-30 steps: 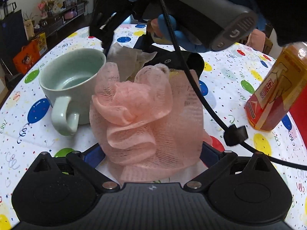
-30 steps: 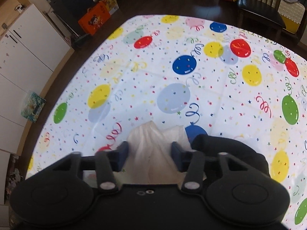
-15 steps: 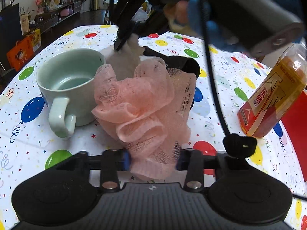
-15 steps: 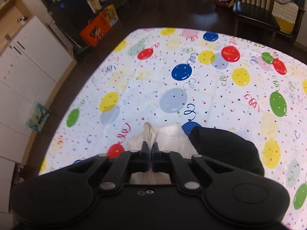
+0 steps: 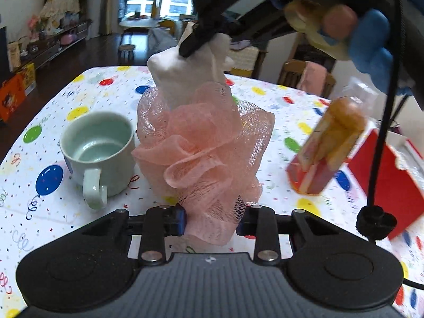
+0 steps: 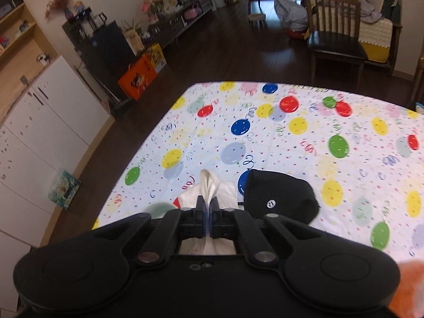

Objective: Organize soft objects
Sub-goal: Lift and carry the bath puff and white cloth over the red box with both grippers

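Since the earlier frames, both held items are raised higher above the balloon-print tablecloth. The left gripper clamps the ruffled pink mesh pouf; the right gripper pinches the crumpled white cloth, beyond the left fingers.

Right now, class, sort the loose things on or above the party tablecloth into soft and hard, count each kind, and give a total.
Soft: 3 – pink loofah, white cloth, black pouch
Hard: 3 – green mug, bottle, red box
Total: 6
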Available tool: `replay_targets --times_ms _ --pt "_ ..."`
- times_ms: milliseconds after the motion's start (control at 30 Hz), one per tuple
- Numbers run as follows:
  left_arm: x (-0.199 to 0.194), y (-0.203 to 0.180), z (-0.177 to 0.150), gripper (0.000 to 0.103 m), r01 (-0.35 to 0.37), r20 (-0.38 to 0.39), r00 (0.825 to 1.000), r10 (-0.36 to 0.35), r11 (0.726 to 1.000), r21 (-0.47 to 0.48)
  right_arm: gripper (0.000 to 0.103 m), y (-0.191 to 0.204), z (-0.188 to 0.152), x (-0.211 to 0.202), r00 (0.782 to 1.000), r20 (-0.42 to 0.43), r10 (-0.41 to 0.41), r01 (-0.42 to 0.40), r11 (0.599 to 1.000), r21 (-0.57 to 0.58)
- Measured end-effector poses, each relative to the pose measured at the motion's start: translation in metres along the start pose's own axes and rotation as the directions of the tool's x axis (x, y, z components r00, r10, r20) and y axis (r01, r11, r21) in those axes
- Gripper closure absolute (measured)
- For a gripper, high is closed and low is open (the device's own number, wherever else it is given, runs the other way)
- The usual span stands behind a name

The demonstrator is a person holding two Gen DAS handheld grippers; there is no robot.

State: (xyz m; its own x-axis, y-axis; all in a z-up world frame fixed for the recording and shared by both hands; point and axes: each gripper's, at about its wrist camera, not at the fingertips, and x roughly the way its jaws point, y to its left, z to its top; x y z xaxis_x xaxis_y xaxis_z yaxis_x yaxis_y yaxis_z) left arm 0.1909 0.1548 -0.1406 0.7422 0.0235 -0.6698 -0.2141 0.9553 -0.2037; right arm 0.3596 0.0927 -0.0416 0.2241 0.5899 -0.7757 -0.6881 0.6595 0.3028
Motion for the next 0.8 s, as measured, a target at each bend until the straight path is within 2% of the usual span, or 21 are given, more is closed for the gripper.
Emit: replay_targets --times_ms 200,367,600,800 --pt "-0.04 -0.005 0.006 0.071 0.077 0.038 0.996 -0.081 0.992 0.099 0.102 -0.005 -0.016 -0.058 0.995 0.099 0.0 -0.003 0.999 0.035" --pt "-0.065 -0.002 0.016 0.071 0.154 0.036 0.986 -0.161 0.977 0.148 0.102 -0.016 -0.032 -0.107 0.983 0.183 -0.004 -0.012 0.996 0.088" --pt "-0.089 -0.008 0.026 0.071 0.234 0.023 0.97 -0.244 0.952 0.198 0.102 -0.035 -0.057 -0.17 0.956 0.29 -0.048 0.002 0.988 0.155" --pt "-0.096 -0.022 0.037 0.071 0.274 0.02 0.958 -0.287 0.933 0.233 0.102 -0.06 -0.082 -0.214 0.926 0.363 -0.105 0.023 0.974 0.224"
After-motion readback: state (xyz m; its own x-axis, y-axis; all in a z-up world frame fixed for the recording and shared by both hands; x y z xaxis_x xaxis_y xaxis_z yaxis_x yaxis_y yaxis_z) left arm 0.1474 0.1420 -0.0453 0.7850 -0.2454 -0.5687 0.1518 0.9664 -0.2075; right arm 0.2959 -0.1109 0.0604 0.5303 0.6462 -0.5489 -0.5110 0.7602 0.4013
